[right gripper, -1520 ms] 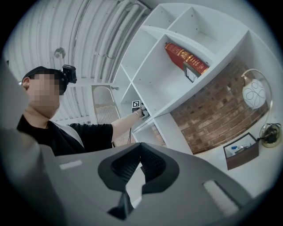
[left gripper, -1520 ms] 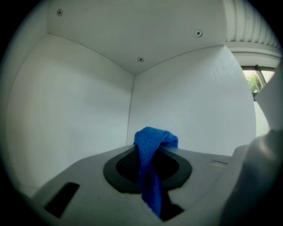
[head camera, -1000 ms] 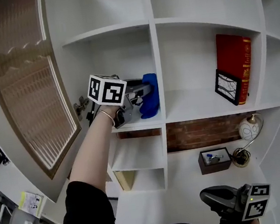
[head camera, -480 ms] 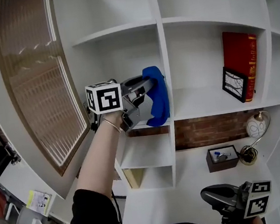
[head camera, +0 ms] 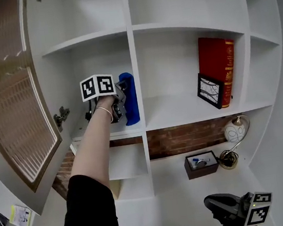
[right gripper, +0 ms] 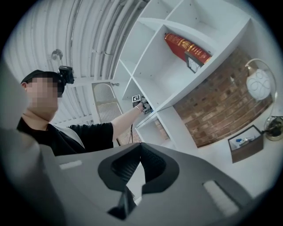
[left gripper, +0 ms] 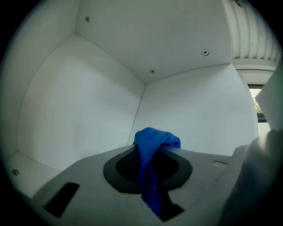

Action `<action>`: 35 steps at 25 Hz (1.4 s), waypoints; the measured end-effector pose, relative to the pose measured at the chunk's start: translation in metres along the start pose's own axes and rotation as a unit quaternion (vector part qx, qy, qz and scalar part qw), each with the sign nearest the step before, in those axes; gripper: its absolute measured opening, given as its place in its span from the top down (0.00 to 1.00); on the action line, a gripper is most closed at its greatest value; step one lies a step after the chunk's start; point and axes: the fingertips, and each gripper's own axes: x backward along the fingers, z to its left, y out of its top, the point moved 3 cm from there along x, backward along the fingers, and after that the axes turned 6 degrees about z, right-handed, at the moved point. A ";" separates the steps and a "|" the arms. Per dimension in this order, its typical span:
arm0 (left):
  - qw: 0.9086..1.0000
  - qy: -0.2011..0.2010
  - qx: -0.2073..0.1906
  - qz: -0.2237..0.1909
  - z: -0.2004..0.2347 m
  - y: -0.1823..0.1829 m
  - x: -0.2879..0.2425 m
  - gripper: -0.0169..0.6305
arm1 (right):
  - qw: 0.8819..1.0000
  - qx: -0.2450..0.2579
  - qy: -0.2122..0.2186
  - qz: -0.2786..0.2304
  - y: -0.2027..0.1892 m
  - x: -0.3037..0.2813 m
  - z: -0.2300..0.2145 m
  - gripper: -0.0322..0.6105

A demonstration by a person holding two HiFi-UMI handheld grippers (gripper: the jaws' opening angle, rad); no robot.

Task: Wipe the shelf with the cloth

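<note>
Left gripper (left gripper: 152, 154) pinching cloth (left gripper: 155, 137) | moved off divider edge into shelf (head camera: 90, 134) bay, wiping under way | right gripper (right gripper: 140, 150) closed, empty, idle

- Head view: from the person's head, facing the shelf (head camera: 143, 126) front-on, near; most of its compartments in frame.
- Left gripper view: rides the left gripper (head camera: 123, 105), inside one compartment, very near, facing its rear corner; cloth (left gripper: 154, 137) pinched in the jaws fills the foreground.
- Right gripper view: rides the right gripper (right gripper: 140, 148), low, well back from the shelf, tilted up at it and the person.
- Shared, head and right gripper views: book (head camera: 217, 69), lamp (head camera: 234, 133), box (head camera: 201, 163), left gripper.
</note>
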 end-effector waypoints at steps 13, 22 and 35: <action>0.992 -0.004 0.130 0.004 0.025 -0.025 -0.020 0.89 | 0.999 0.005 -0.035 0.009 0.007 0.022 -0.018 0.94; 0.993 -0.052 0.008 0.102 -0.033 -0.055 0.026 0.89 | 0.997 0.014 0.046 0.057 0.003 -0.023 -0.007 0.94; 0.972 -0.207 -0.038 0.104 -0.106 -0.083 0.095 0.88 | 0.992 0.039 0.098 0.074 -0.006 -0.062 0.027 0.94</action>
